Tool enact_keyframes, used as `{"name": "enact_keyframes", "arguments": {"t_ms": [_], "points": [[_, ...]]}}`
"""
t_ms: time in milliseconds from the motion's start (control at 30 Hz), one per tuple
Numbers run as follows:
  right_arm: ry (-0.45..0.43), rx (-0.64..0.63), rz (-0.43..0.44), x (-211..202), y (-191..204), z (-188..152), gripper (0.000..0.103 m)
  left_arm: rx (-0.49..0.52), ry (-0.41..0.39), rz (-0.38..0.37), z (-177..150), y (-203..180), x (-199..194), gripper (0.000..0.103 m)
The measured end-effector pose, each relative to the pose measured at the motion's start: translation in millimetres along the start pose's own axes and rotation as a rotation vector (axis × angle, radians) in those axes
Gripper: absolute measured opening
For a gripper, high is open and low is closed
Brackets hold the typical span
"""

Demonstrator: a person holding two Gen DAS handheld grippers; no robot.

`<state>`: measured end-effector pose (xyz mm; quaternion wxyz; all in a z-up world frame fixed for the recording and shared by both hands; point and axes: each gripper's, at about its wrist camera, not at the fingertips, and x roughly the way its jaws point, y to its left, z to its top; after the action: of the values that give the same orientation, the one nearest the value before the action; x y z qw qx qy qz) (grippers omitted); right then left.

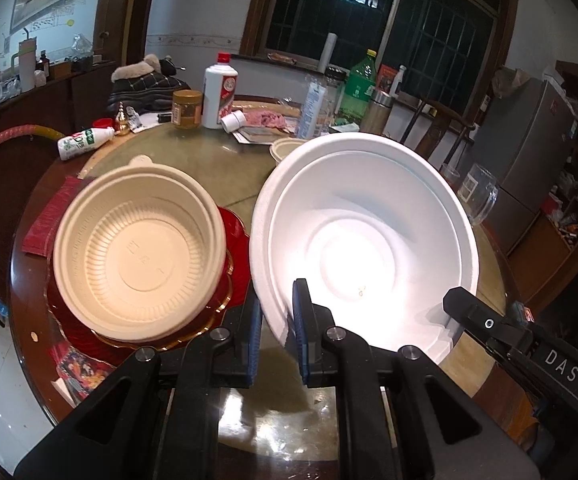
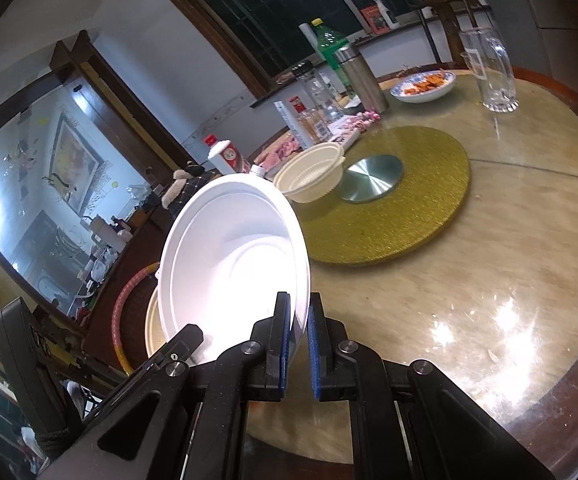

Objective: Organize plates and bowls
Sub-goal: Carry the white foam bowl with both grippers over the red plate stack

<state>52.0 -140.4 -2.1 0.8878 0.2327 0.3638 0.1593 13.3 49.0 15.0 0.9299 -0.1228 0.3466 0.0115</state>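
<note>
Both your tongs pinch the white bowl [image 1: 365,240] by opposite rims: left gripper [image 1: 277,332] and right gripper [image 2: 297,344]; just left of your left tongs, the beige bowl [image 1: 141,248] sits on a red plate [image 1: 237,236]

Dark barred window [image 1: 373,12] behind round table [image 2: 509,264].

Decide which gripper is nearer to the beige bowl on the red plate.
Left. The left gripper pinches the white bowl's rim right beside the beige bowl. The right gripper grips the white bowl's opposite rim, on the side away from the beige bowl.
</note>
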Motion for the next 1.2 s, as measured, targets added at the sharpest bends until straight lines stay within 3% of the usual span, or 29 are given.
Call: {"name": "enact_keyframes", "arguments": {"t_ms": [767, 1200], "points": [[0.059, -0.168, 0.152, 46.6, 107.8, 7.6, 0.008, -0.165, -0.093, 0.115, 26.6, 88.4, -30.1, 0.014], [0.131, -0.188, 0.177, 86.3, 126.9, 1.2, 0.008, -0.205, -0.071, 0.164, 28.8, 120.1, -20.7, 0.014]]}}
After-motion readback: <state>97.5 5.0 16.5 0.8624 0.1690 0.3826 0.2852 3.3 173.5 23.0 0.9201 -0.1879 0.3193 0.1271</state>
